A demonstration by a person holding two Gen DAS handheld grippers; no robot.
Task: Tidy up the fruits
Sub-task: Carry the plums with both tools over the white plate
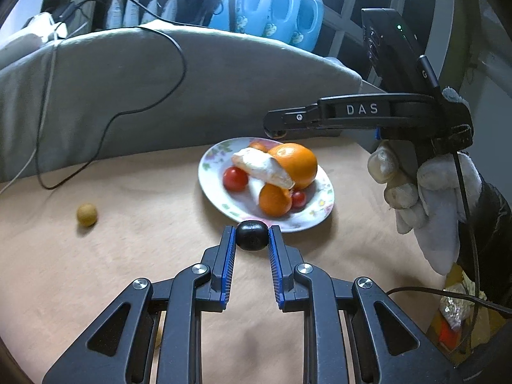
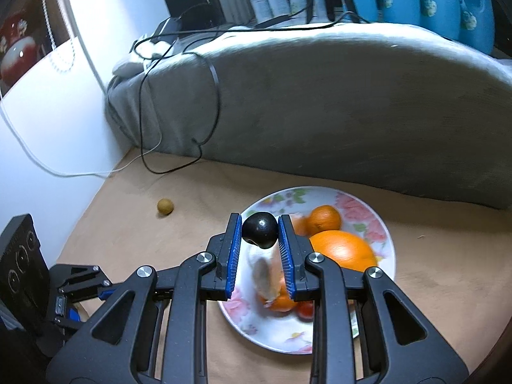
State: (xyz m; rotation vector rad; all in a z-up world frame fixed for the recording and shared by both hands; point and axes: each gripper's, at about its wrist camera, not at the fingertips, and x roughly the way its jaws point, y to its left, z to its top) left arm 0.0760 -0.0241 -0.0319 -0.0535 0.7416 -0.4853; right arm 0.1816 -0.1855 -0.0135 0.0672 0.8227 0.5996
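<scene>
A floral plate [image 1: 315, 216] [image 2: 361, 206] on the tan table holds two oranges [image 1: 296, 163] [image 2: 340, 249], a peeled white piece [image 1: 262, 166], and red cherry tomatoes [image 1: 235, 178]. My left gripper [image 1: 252, 240] is shut on a dark round fruit [image 1: 252, 235], low over the table just in front of the plate's near rim. My right gripper [image 2: 260, 233] is shut on another dark round fruit [image 2: 260, 228] and holds it above the plate's left part. The right gripper also shows in the left wrist view [image 1: 275, 131], over the plate's far side.
A small tan round fruit [image 1: 86, 214] [image 2: 165, 206] lies alone on the table left of the plate. A grey cushion [image 1: 160, 80] with black and white cables [image 1: 179, 73] runs along the back. Blue detergent bottles [image 1: 281, 9] stand behind it. A white wall [image 2: 48, 128] bounds the left.
</scene>
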